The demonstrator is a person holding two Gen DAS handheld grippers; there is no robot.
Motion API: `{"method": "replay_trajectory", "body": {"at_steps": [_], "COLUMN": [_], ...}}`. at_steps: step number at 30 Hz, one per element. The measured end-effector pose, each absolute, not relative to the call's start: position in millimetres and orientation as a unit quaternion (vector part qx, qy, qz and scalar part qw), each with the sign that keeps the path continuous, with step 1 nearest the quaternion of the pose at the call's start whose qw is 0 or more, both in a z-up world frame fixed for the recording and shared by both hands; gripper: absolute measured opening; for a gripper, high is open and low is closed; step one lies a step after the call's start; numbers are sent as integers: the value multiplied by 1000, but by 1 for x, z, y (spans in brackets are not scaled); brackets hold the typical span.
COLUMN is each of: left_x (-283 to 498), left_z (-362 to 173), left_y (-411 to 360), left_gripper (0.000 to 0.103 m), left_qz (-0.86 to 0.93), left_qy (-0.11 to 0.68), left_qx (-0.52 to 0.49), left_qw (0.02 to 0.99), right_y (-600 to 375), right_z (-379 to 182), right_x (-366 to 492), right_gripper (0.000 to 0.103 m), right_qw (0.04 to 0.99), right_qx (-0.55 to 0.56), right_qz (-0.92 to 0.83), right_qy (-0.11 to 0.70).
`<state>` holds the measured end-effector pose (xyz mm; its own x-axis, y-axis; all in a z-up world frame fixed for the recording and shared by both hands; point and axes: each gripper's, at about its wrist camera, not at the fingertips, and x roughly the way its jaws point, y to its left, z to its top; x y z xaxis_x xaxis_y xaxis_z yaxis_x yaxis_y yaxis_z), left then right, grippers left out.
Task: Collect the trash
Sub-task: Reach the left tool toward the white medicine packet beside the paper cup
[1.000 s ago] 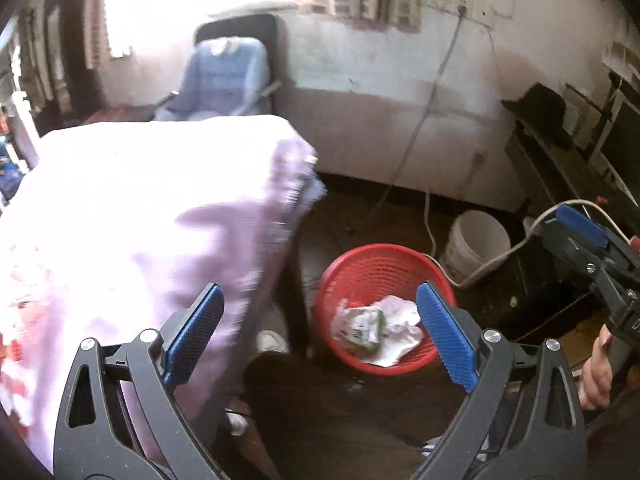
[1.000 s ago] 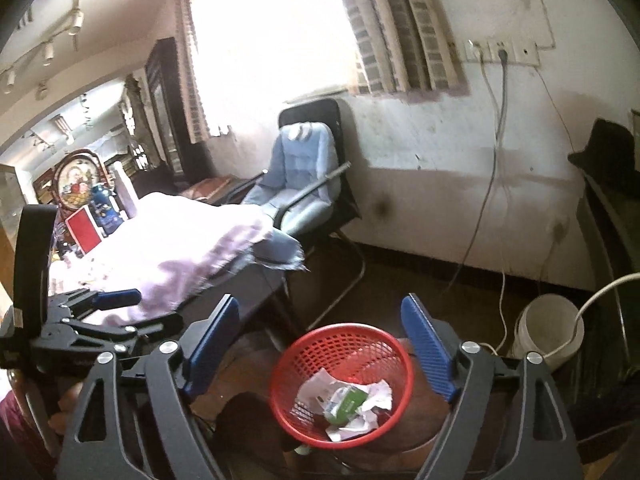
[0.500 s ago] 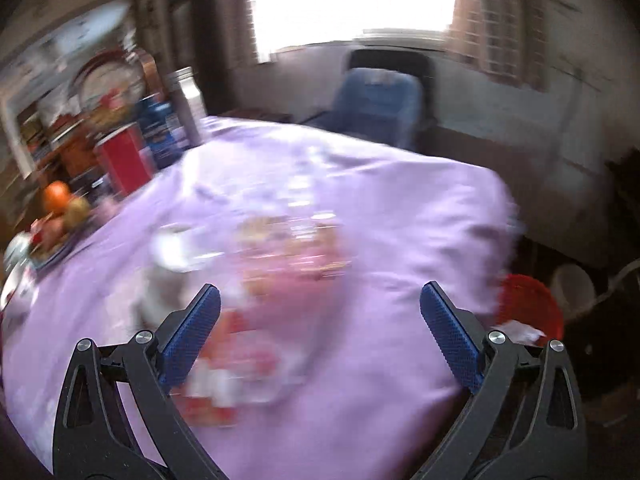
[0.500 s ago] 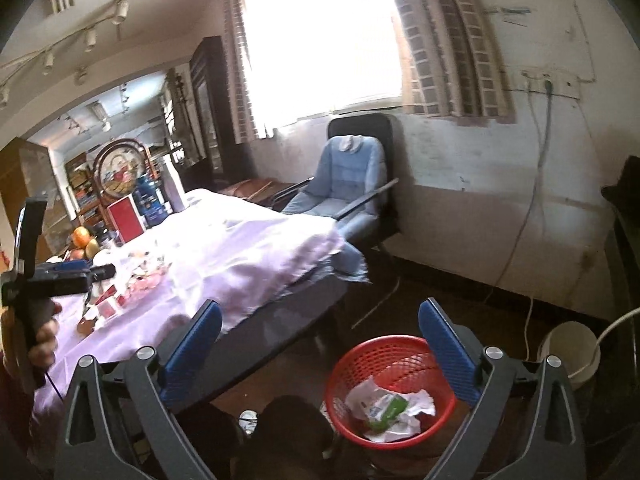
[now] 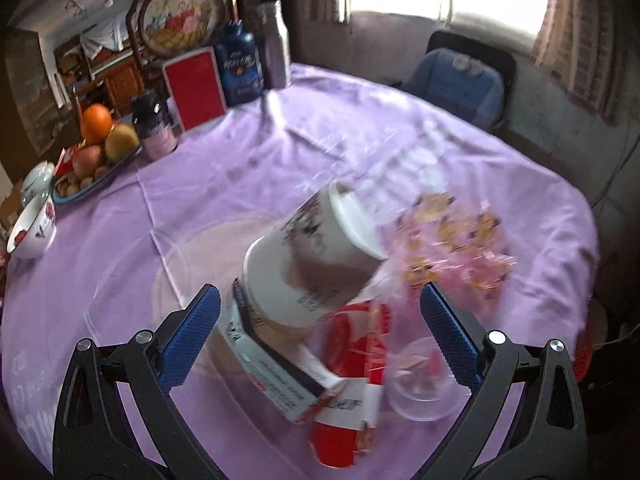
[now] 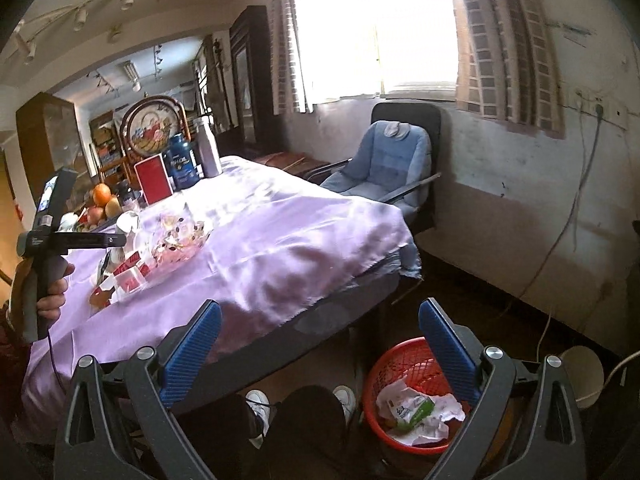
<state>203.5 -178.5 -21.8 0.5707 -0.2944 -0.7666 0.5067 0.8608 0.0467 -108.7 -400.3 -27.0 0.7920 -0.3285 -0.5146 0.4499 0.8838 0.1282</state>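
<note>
My left gripper (image 5: 320, 328) is open and empty, hovering just over a trash pile on the purple table. A white paper cup (image 5: 316, 256) lies tipped on a white carton (image 5: 280, 368), beside red wrappers (image 5: 356, 344), a clear plastic lid (image 5: 420, 384) and a pink crinkled wrapper (image 5: 452, 248). My right gripper (image 6: 318, 346) is open and empty, above the floor by the table edge. A red mesh basket (image 6: 400, 364) on the floor holds crumpled paper and a green-white carton (image 6: 412, 408). The left gripper's handle (image 6: 44, 248) shows over the pile (image 6: 160, 248).
A fruit tray (image 5: 92, 152), bowls (image 5: 34, 232), a small jar (image 5: 154, 128), a red box (image 5: 196, 88) and bottles (image 5: 240, 64) stand at the table's far left. A blue chair (image 6: 384, 164) stands behind the table. A white bucket (image 6: 584, 376) and cables lie by the wall.
My left gripper swung from the red basket on the floor up over the table and closed in on the trash pile. My right gripper rose and turned left, the basket sliding to lower right.
</note>
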Motion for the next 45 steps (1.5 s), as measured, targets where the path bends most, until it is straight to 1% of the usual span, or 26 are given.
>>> {"method": "replay_trajectory", "body": {"at_steps": [4,7,8,11,17,19,22,26,29,33,38,42,45], "left_x": [212,223,228,238,237,234,223,211,214,228,236,233,230], "left_z": [-33,-48,-55,-59,-44,-40,-36,-56,-68,-76,-74,-71,-72], "left_y": [-151,-126,-116,-79,-28,-30,-56,-105,-123,-102,-45,-48,-62], "left_gripper": [96,96,98,97,96,96,96,96,96,96,96,96,96], "left_qz": [-236,-212,-201,-199,-166,-179,-219,-247,-237,-192,-165,-177,-179], "left_qy": [435,461,474,496,477,471,457,471,487,507,508,499,491], "left_qx": [95,82,76,15,-41,-44,-23,52,72,58,-8,-2,25], "left_qw": [864,858,854,845,862,862,862,845,838,838,845,848,852], "right_y": [-401,-401,-400,-395,-391,-388,-383,-380,-378,-380,-381,-374,-364], "right_z": [-30,-36,-37,-40,-41,-43,-45,-45,-44,-40,-40,-39,-33], "right_x": [-99,-91,-88,-82,-71,-67,-65,-65,-66,-68,-64,-52,-40], "right_gripper": [97,97,97,97,97,97,97,97,97,97,97,97,97], "right_qw": [937,935,935,935,938,938,938,938,939,941,942,943,947], "right_qx": [125,133,133,127,127,126,119,118,116,115,122,132,127], "right_qz": [-203,-194,-191,-186,-171,-166,-164,-162,-163,-164,-155,-129,-108], "right_qy": [256,265,268,273,275,278,281,282,280,274,273,277,274]}}
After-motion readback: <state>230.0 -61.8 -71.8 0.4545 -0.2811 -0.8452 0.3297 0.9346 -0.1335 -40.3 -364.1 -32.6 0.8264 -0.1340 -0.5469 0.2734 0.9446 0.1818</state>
